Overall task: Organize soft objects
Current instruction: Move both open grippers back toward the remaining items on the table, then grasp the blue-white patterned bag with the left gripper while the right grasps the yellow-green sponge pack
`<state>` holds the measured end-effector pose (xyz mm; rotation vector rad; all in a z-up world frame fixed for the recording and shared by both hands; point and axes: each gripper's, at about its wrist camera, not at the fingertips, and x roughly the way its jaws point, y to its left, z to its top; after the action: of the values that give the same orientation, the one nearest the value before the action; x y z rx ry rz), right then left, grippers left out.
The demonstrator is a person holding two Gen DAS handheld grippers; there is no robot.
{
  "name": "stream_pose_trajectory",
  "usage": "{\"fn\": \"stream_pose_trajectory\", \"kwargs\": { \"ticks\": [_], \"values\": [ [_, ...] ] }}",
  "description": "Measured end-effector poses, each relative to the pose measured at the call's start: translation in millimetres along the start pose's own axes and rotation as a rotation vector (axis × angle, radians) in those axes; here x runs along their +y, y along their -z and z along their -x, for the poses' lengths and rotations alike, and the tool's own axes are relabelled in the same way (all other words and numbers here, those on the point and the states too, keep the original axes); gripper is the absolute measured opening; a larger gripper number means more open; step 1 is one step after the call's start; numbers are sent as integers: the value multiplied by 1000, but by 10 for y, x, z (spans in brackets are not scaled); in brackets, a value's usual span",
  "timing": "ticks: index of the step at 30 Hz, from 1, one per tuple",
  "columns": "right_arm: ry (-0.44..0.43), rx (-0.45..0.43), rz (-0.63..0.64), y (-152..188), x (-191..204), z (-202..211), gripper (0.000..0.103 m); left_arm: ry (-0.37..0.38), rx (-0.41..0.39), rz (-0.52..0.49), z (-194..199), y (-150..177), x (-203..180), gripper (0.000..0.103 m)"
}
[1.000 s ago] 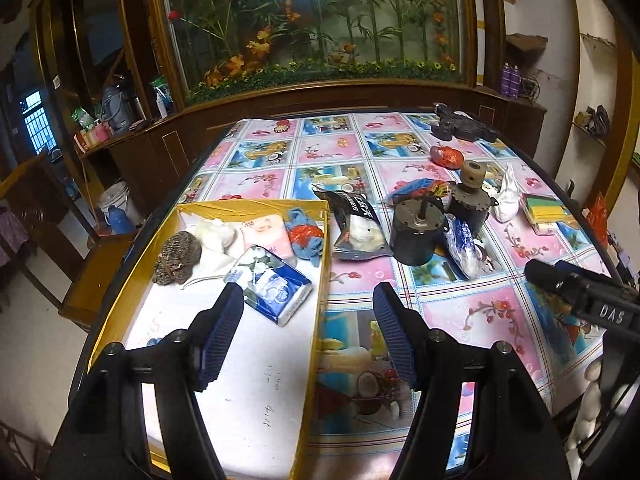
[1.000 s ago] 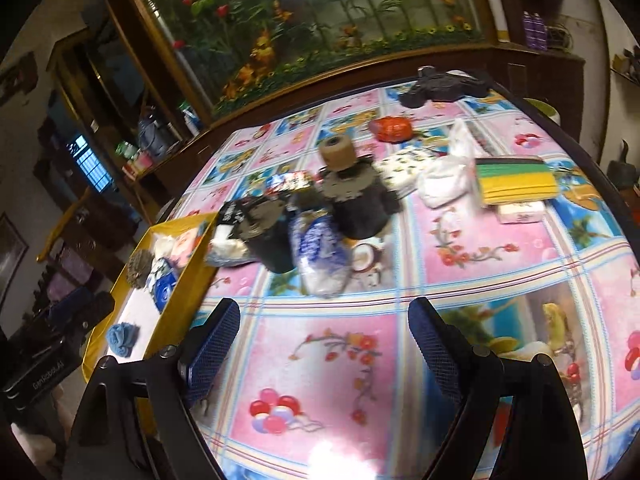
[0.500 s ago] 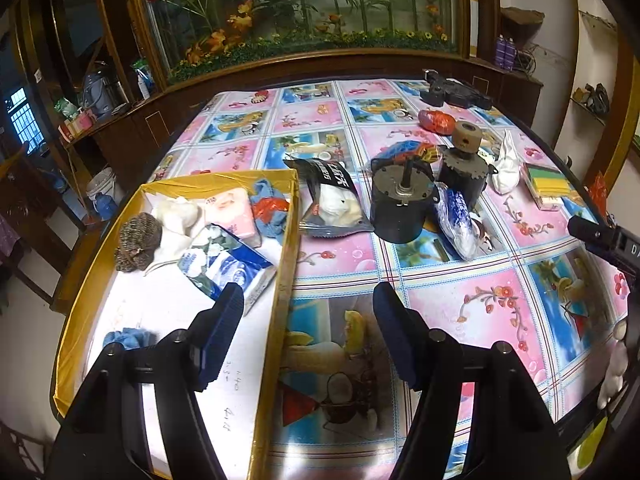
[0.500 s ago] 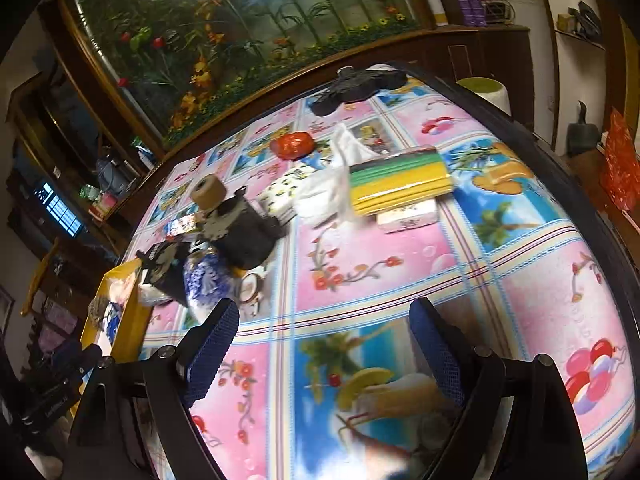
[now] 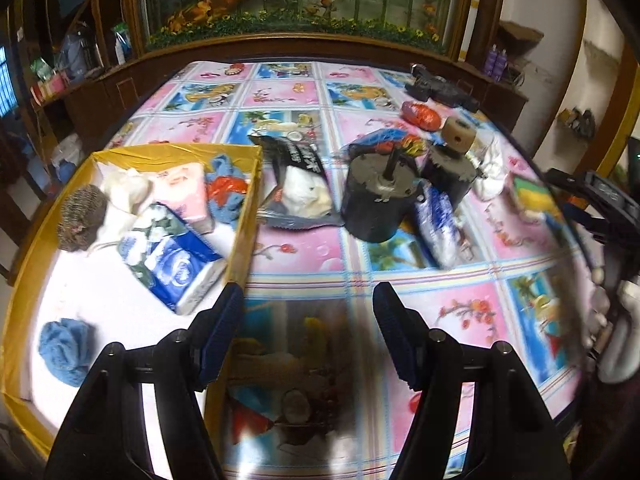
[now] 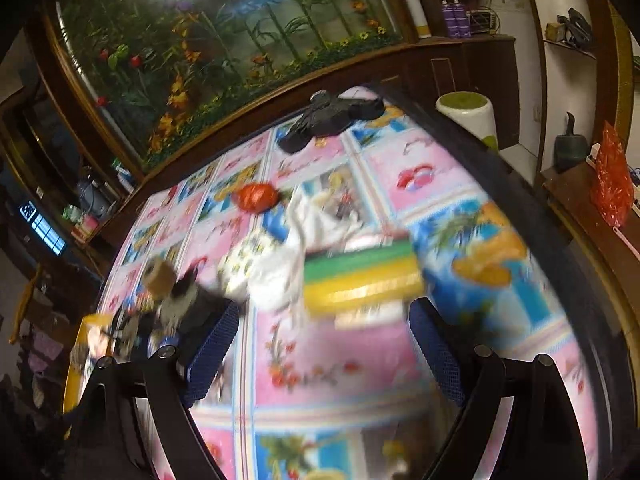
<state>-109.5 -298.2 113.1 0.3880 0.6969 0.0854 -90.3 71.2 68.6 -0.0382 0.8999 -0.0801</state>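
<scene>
My left gripper [image 5: 308, 328] hangs released over the near part of the table [image 5: 304, 256], its blue pads spread wide with nothing between them. To its left sits the yellow tray [image 5: 244, 216], which has a blue tissue pack [image 5: 172, 256], a pink tissue pack [image 5: 180, 192], a brown scrubber [image 5: 82, 216] and a blue knitted ball [image 5: 66, 350] in it. Just right of the tray lies a black snack bag [image 5: 298, 184], then a dark motor [image 5: 376, 200] with a blue-and-white pouch [image 5: 438, 224] leaning beside it.

My right gripper [image 6: 324, 344] is also released and empty, jaws wide apart. Just beyond its tips lies the green-and-yellow sponge stack [image 6: 360, 276], with a crumpled white bag [image 6: 288, 256] touching its left side. This view is smeared, so I think the red object [image 6: 256, 198] farther off is a wrapped item.
</scene>
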Motion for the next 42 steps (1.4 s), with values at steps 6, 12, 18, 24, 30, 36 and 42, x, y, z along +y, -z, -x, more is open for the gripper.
{"fn": "stream_pose_trajectory", "kwargs": {
  "ticks": [6, 12, 18, 24, 30, 36, 42],
  "values": [
    [-5, -64, -42, -167, -183, -236, 88, 99, 10, -28, -79, -100, -229, 66],
    [25, -99, -82, -162, -360, -232, 89, 180, 59, -60, -413, -251, -626, 66],
    [25, -102, -173, -186, -622, -261, 94, 185, 126, -50, -822, -355, -855, 66],
    [-57, 34, -181, -212, -621, -605, 94, 255, 134, -12, -848, -317, -845, 36],
    [-538, 248, -109, -140, -298, -800, 93, 323, 177, 14, -680, -160, -634, 36],
    [-596, 227, -58, -179, -194, -737, 93, 368, 209, -13, -520, 12, -582, 36],
    [-382, 133, -129, -201, -368, -697, 94, 307, 173, -46, -512, -15, -668, 42]
  ]
}}
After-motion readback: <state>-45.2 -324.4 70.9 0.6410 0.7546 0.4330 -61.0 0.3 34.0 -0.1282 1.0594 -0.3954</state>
